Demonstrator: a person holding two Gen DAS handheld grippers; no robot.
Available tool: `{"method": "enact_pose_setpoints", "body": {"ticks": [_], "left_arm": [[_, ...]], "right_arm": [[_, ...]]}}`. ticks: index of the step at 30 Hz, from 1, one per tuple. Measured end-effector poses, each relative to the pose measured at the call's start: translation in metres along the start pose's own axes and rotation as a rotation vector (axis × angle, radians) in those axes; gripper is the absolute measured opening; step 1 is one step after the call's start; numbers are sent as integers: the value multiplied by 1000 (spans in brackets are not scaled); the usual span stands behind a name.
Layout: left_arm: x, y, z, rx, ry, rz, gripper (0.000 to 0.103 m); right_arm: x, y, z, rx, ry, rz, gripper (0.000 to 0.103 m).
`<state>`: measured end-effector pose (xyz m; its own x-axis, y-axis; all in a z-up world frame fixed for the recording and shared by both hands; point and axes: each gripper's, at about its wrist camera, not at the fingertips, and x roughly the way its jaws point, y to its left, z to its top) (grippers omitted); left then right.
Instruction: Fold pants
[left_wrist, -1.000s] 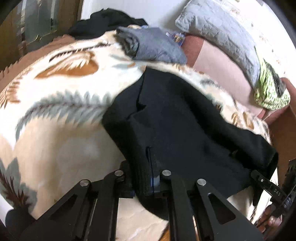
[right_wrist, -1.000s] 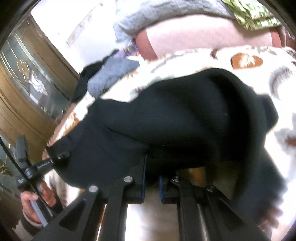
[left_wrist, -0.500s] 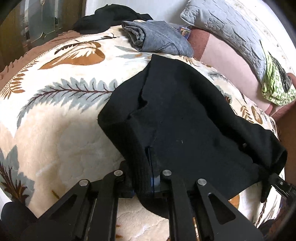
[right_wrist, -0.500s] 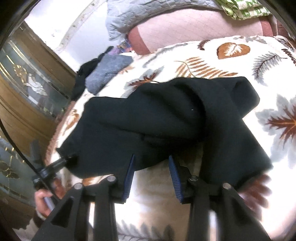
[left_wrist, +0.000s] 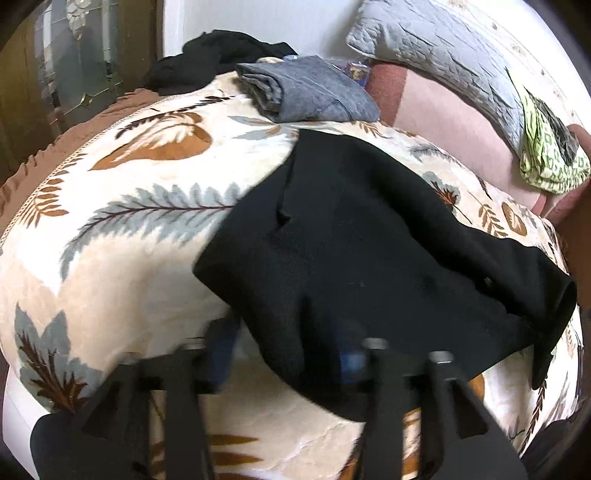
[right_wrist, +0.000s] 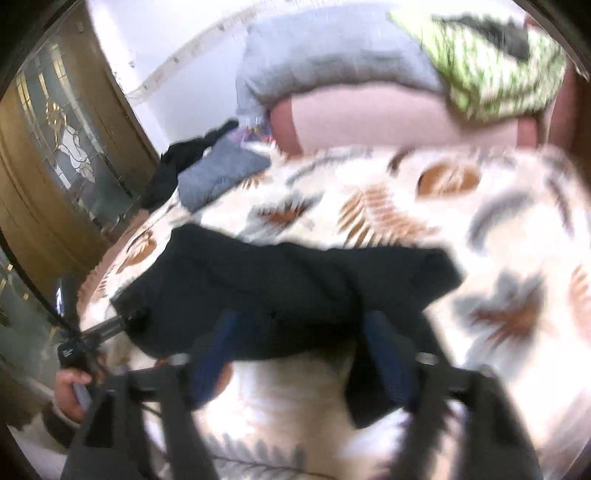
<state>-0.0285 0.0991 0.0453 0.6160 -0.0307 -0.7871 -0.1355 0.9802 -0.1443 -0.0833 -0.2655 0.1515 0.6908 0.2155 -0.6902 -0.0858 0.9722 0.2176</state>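
Note:
Black pants (left_wrist: 369, 251) lie folded over on a leaf-patterned blanket (left_wrist: 129, 229), their near edge draped toward me. My left gripper (left_wrist: 291, 354) is open, its blue-padded fingers spread on either side of the near fold, nothing clamped. In the right wrist view the pants (right_wrist: 288, 291) lie across the blanket (right_wrist: 480, 236). My right gripper (right_wrist: 306, 347) is open too, its blue pads wide apart at the pants' near edge. The left gripper's tip (right_wrist: 110, 328) shows at the pants' left corner. The right wrist view is blurred.
Folded grey pants (left_wrist: 306, 92) and a black garment (left_wrist: 214, 59) lie at the blanket's far end. A grey quilted pillow (left_wrist: 436, 55) and a green patterned cloth (left_wrist: 546, 155) rest on a pink bolster (left_wrist: 450, 122). A wooden glass-panelled cabinet (right_wrist: 55, 155) stands left.
Both grippers let go of the pants: the right opened half a second ago, the left opened just now. The pants have settled flat on the blanket.

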Motion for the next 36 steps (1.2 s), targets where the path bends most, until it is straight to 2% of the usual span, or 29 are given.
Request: {"method": "enact_pose_setpoints", "body": {"ticks": [1,3,6,7,8,9,10,11,14,17,21,24,27,30,31,33,36], "left_arm": [[-3,5,-1,-14,-8,3,63],[-8,13,-3,-31,-10,8,64],[-18,18,-3,-40,-24,5,64],[-22,18,-3,-38,-37,3,64],[-27,16,-2,-33,-54,1,64],[-33,14,-1,-26,-74,2,64],[-37,13,0,-20,-91,3,64],[-42,10,3,-9,-108,3,64],[-45,1,9,12,-131,-14,66],[-41,-12,14,31,-129,-41,66],[-24,-32,13,48,-87,-76,66],[-11,-44,9,62,-50,-81,66],[-1,-51,6,73,-21,-86,66],[6,-54,5,89,-7,-81,66],[7,-55,4,93,-3,-80,66],[10,-56,4,98,2,-75,66],[13,-55,3,93,12,-71,66]], "right_arm": [[-1,-2,1,-22,-20,-35,86],[10,-8,2,-50,1,-88,86],[46,-20,-1,-50,91,-95,86],[55,-23,-3,-46,102,-90,79],[64,-26,-6,-41,113,-88,66],[74,-29,-7,-41,144,-99,18],[77,-31,-6,-40,162,-111,5],[77,-33,-4,-39,153,-112,4],[65,-30,20,-99,69,-153,4],[61,-26,65,-143,-32,-205,4],[94,-21,113,-174,-71,-253,4],[135,-24,131,-151,-61,-251,4],[180,-31,131,-127,-34,-256,4],[224,-46,121,-75,62,-240,11],[234,-52,117,-56,100,-228,19],[245,-62,108,-5,188,-201,33],[221,-70,99,28,192,-129,37]]}}
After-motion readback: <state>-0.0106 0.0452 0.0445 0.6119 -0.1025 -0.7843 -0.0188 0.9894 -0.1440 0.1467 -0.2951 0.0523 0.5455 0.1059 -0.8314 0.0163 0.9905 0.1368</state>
